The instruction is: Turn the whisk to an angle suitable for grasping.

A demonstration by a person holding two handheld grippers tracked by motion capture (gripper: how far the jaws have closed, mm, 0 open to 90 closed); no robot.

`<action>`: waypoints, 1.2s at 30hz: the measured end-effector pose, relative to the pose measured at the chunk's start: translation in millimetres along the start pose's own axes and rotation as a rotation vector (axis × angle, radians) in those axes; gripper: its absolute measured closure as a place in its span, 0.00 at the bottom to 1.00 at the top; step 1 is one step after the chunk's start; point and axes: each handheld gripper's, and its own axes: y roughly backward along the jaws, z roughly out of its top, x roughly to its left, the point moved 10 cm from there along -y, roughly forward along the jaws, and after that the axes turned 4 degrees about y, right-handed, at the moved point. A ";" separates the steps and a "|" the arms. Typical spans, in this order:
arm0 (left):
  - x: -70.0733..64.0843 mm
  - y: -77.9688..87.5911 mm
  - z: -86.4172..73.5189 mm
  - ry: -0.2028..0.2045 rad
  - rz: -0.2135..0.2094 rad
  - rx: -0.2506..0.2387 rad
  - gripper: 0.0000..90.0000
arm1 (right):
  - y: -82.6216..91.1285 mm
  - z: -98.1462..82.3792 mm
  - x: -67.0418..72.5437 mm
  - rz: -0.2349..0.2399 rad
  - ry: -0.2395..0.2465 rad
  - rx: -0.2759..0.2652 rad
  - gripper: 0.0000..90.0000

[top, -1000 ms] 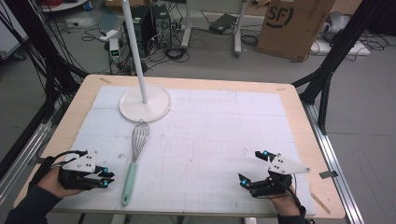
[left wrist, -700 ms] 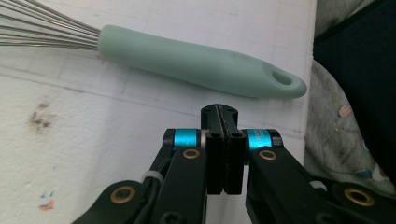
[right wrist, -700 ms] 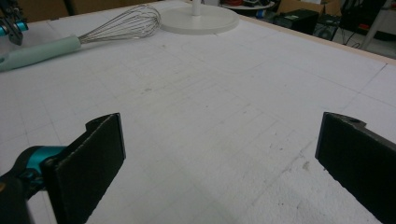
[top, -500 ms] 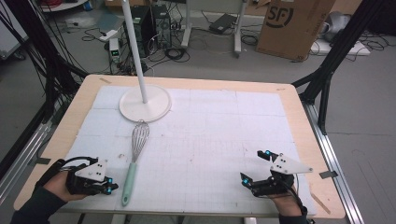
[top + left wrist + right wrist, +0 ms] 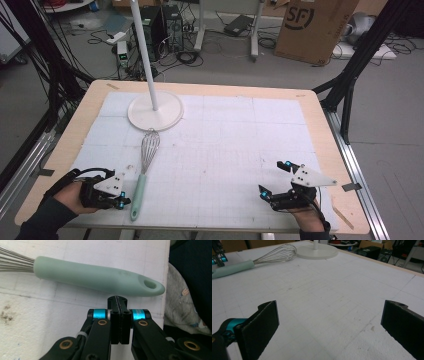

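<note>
At the table's near left edge, the left gripper, fingers pressed together, is held just beside the whisk handle; right gripper fingers are spread apart.

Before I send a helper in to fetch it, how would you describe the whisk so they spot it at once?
Find the round white lamp base at the table's far left. Just nearer the person lies the whisk, wire head toward that base, handle reaching the near edge beside the left gripper. Its mint-green handle with a hanging hole sets it apart.
</note>
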 end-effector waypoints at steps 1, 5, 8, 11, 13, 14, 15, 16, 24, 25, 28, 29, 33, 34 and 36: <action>0.5 -0.8 -0.2 -0.008 0.000 0.028 1.00 | 0.1 0.1 -0.4 -0.002 0.004 -0.002 0.00; -0.7 -2.0 3.9 -0.017 -0.003 0.045 1.00 | 0.2 0.0 -0.3 -0.001 0.002 -0.001 0.00; 0.1 -2.6 5.2 -0.016 -0.010 0.051 1.00 | 0.7 0.2 0.1 0.001 0.000 -0.001 0.00; 0.5 -4.9 6.6 -0.015 -0.007 0.058 1.00 | 2.2 1.2 -0.5 -0.003 0.003 -0.004 0.00; 0.1 -6.7 7.7 -0.016 -0.010 0.063 1.00 | 3.4 2.0 -0.9 -0.004 0.003 -0.008 0.00; -0.1 -7.4 8.3 -0.014 -0.011 0.064 1.00 | 4.0 2.3 -1.3 -0.007 0.004 -0.010 0.00; -0.2 -7.9 9.2 -0.013 -0.010 0.063 1.00 | 4.4 2.4 -1.4 -0.008 0.004 -0.010 0.00; -0.6 -8.4 10.5 -0.012 -0.014 0.060 1.00 | 4.6 2.5 -1.1 -0.007 0.000 -0.010 0.00; -1.9 -11.7 13.4 0.000 -0.024 0.062 1.00 | 3.1 1.8 -0.6 0.000 0.006 -0.007 0.00; -2.2 -12.0 13.5 0.000 -0.024 0.063 1.00 | 3.0 1.7 -0.6 0.000 0.007 -0.007 0.00; -2.8 -13.0 14.1 -0.001 -0.027 0.066 1.00 | 2.7 1.9 -0.8 -0.002 0.007 -0.008 0.00; -3.0 -13.5 14.5 -0.001 -0.029 0.065 1.00 | 2.8 1.9 -0.8 -0.001 0.007 -0.007 0.00; -3.6 -14.1 15.4 0.003 -0.030 0.063 1.00 | 2.1 1.8 -0.1 0.001 0.002 -0.006 0.00; -3.6 -14.3 15.9 0.004 -0.029 0.062 1.00 | 2.1 1.8 -0.1 0.001 0.002 -0.006 0.00; -4.1 -14.5 16.4 0.007 -0.033 0.062 1.00 | 1.4 1.6 -0.4 0.000 0.001 -0.005 0.00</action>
